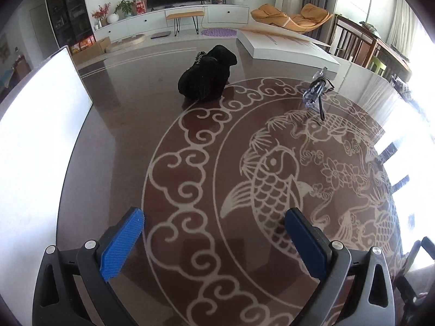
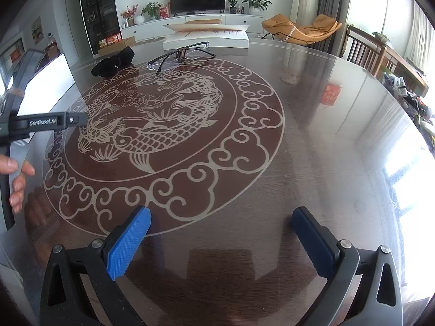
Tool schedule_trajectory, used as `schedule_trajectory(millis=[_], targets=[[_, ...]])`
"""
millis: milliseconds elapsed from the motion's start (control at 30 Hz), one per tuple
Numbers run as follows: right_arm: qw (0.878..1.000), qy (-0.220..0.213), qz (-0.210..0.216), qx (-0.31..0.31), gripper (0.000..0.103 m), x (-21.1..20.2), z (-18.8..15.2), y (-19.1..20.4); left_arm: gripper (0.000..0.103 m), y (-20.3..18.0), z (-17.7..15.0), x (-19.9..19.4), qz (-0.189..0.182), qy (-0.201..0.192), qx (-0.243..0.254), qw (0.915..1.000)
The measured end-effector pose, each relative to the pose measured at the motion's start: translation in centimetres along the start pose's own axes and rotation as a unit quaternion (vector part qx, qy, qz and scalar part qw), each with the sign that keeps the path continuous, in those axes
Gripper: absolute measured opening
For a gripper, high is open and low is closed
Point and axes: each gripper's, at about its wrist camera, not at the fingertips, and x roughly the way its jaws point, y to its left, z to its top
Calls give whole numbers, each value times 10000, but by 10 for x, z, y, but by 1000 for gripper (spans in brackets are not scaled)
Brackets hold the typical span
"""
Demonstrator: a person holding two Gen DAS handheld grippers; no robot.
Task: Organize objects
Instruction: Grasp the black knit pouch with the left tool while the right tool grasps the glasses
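Observation:
A black cloth pouch [image 1: 206, 74] [image 2: 113, 63] lies on the far side of the round brown table [image 1: 127, 125] [image 2: 312, 141]. A pair of clear glasses with black arms [image 1: 316, 92] [image 2: 179, 55] rests to its right, with a brown band wound around it in the right wrist view. My left gripper [image 1: 214, 225] stands open above the table's fish pattern, well short of both, nothing between its blue pads [image 1: 123, 241]. My right gripper [image 2: 221, 225] is also open and empty, near the table's front edge.
A white flat box [image 1: 288, 44] [image 2: 206, 39] sits at the table's far edge. A white board [image 1: 35, 125] [image 2: 46, 87] leans at the left. A hand [image 2: 16, 174] holds the left gripper's body [image 2: 43, 122] at the left. Wooden chairs [image 2: 367, 51] stand at the right.

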Motion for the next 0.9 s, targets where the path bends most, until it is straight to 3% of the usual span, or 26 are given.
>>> schedule_trajectory(millis=[267, 433, 467, 500, 567, 700, 833, 900], targets=[[10000, -6, -7, 4, 103, 0, 0, -1, 103, 13, 97, 54, 26, 551, -22, 9985], [10000, -7, -7, 4, 103, 0, 0, -1, 103, 27, 128, 70, 83, 429, -330, 9985], [10000, -8, -7, 3, 103, 0, 0, -1, 99, 30, 125, 69, 10, 301, -372, 9989], [10000, -8, -7, 3, 103, 0, 0, -1, 71, 31, 124, 65, 39, 114, -390, 9992], [10000, -8, -7, 2, 103, 0, 0, -1, 34, 32, 116, 54, -87, -135, -391, 9991], [10000, -8, -6, 2, 103, 0, 0, -1, 34, 36, 74, 31, -204, -249, -587, 9978], [10000, -7, -4, 2, 103, 1, 0, -1, 35, 19, -6, -12, 203, -355, -264, 9988], [10000, 13, 29, -15, 103, 1, 2, -1, 36, 16, -47, -36, 200, -340, -225, 9990]])
